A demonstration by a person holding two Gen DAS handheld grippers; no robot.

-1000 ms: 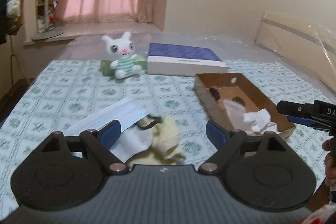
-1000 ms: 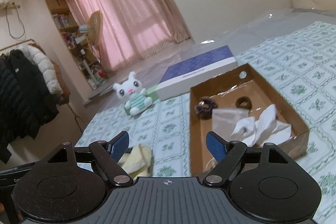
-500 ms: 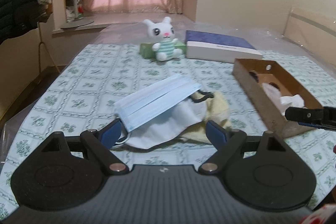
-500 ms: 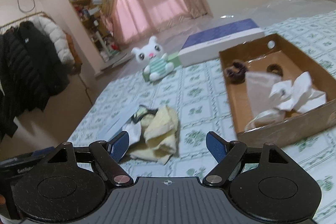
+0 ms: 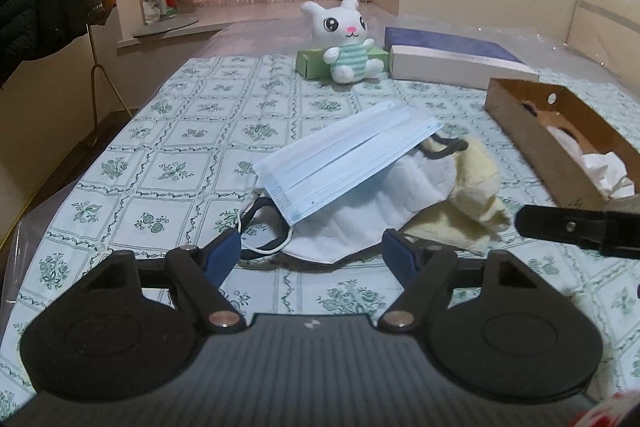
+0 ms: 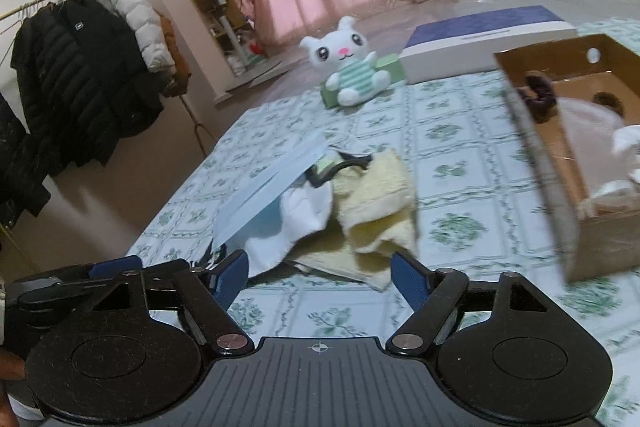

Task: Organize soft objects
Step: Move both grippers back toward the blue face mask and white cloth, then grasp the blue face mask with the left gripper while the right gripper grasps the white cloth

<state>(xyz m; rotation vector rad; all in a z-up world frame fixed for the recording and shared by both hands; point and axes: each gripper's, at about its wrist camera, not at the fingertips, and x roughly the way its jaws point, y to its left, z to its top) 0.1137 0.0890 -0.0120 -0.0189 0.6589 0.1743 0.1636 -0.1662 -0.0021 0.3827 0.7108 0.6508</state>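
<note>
Masks (image 5: 344, 163) just beyond open left tool (image 5: 316, 253)

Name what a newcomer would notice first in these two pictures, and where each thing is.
A blue face mask tops a heap with a white mask and yellow cloth, just ahead of both open grippers. Behind it sits a white plush bunny; a cardboard box lies right.

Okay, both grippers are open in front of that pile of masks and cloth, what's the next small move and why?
Probably ease the left gripper forward and shut on the white mask: its near edge lies between the open fingers, with nothing held yet.
</note>
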